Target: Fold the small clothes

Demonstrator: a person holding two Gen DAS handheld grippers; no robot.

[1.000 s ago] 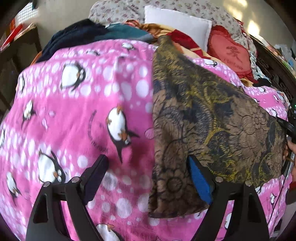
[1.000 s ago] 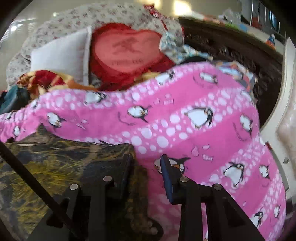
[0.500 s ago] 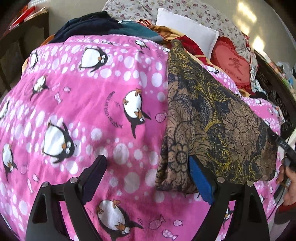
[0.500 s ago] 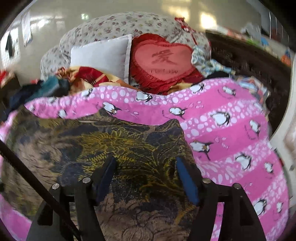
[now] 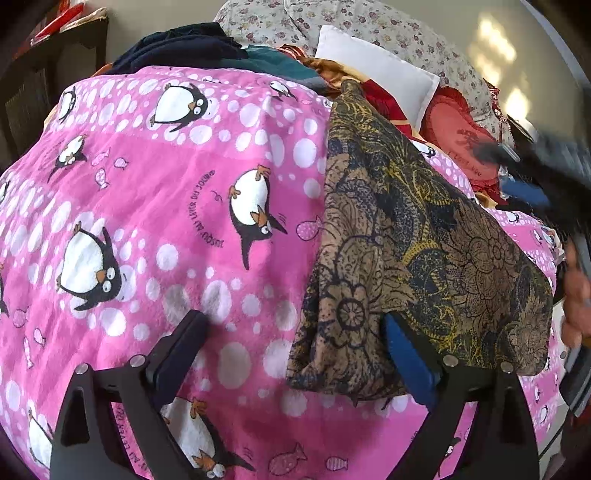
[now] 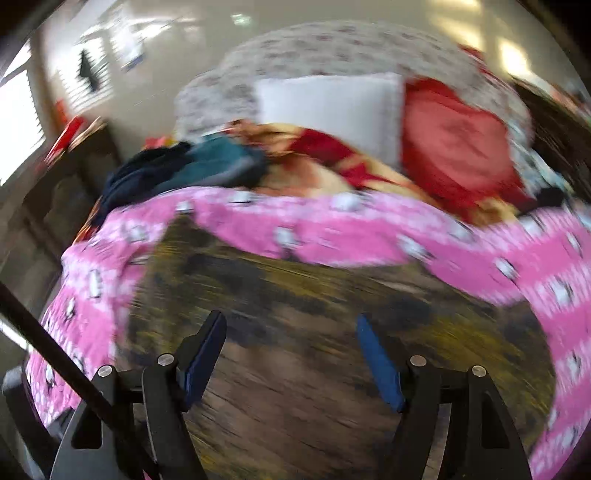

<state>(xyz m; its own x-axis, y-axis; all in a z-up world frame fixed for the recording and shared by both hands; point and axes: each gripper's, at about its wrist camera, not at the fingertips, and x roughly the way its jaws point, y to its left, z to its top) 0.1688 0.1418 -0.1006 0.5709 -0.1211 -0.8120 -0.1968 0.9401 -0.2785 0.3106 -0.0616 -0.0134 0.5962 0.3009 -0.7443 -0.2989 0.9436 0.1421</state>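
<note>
A brown, black and gold patterned garment (image 5: 417,243) lies folded flat on the pink penguin blanket (image 5: 155,206). My left gripper (image 5: 291,343) is open and empty, hovering over the garment's near left corner, its right finger over the cloth. In the right wrist view the same garment (image 6: 332,332) is blurred by motion and fills the lower frame. My right gripper (image 6: 290,354) is open and empty above it. The right gripper also shows blurred at the right edge of the left wrist view (image 5: 535,162).
At the bed's head lie a white pillow (image 5: 376,74), a red heart cushion (image 5: 461,136), a floral quilt (image 5: 369,26) and a pile of dark and teal clothes (image 5: 207,48). Dark wooden furniture (image 5: 44,81) stands at the left.
The right gripper has swung left and lifted, now moving fast over the garment with jaws wider. The left gripper has drawn back slightly, staying open near the garment's corner.
</note>
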